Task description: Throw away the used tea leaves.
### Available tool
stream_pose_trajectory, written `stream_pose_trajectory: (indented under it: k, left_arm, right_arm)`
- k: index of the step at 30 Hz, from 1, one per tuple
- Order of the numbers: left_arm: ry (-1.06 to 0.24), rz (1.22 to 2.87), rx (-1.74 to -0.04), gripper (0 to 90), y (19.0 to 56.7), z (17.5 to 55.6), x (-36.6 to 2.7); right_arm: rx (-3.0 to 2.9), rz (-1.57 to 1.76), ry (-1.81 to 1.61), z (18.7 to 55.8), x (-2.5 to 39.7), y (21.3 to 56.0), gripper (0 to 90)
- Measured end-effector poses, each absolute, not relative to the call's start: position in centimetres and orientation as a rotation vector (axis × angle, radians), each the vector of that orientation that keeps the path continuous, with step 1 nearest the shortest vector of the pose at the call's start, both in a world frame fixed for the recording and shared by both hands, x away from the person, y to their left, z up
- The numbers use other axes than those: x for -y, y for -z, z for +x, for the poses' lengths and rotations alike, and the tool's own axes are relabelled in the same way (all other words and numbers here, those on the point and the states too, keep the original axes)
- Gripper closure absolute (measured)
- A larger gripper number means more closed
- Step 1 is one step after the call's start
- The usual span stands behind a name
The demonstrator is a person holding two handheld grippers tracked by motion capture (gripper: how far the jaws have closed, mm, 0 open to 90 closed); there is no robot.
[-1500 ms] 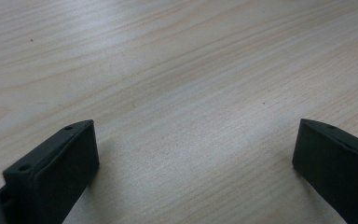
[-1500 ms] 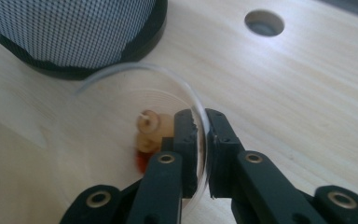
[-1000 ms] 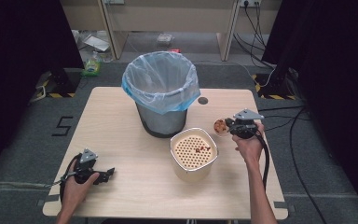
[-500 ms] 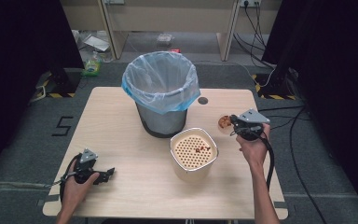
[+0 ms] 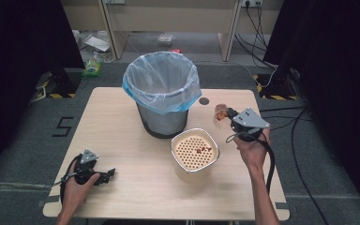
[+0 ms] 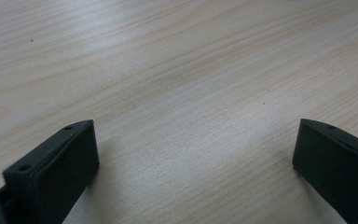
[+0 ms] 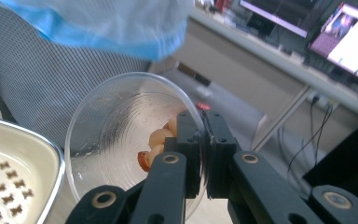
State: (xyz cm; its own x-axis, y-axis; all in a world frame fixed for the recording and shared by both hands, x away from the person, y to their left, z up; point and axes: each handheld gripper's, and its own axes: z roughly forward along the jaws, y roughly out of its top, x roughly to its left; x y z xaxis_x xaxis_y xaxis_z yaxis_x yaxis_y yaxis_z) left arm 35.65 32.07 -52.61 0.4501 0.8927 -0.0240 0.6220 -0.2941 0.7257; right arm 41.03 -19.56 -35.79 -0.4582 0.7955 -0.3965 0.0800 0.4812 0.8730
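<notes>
The right gripper pinches the rim of a clear plastic cup with peanuts inside; the left gripper rests wide apart on the table.

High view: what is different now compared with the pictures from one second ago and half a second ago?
The right gripper, shut on the rim of the clear cup, has drifted only slightly, downward in the high view toward the person, and the cup went with it. Nothing was taken or released. The left gripper stays open near the table's front left edge; the lined bin and the perforated container have not moved.
</notes>
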Motion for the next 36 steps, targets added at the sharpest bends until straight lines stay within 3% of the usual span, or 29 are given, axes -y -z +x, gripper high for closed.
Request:
stream_pose_trajectory:
  k: [18,23,36]
  left_arm:
    - [-0.514,2.027,-1.263,0.0,52.6,35.6,-32.1]
    - [-0.514,2.027,-1.263,0.0,52.6,35.6,-32.1]
    - [-0.514,2.027,-1.263,0.0,52.6,35.6,-32.1]
  right_arm:
    - [-1.712,0.31,-0.914,38.3,14.2,35.3,87.1]
    - [-1.601,0.081,-0.712,36.5,12.2,36.8,87.3]
    - [-1.48,-0.044,-0.587,34.7,11.2,38.8,87.5]
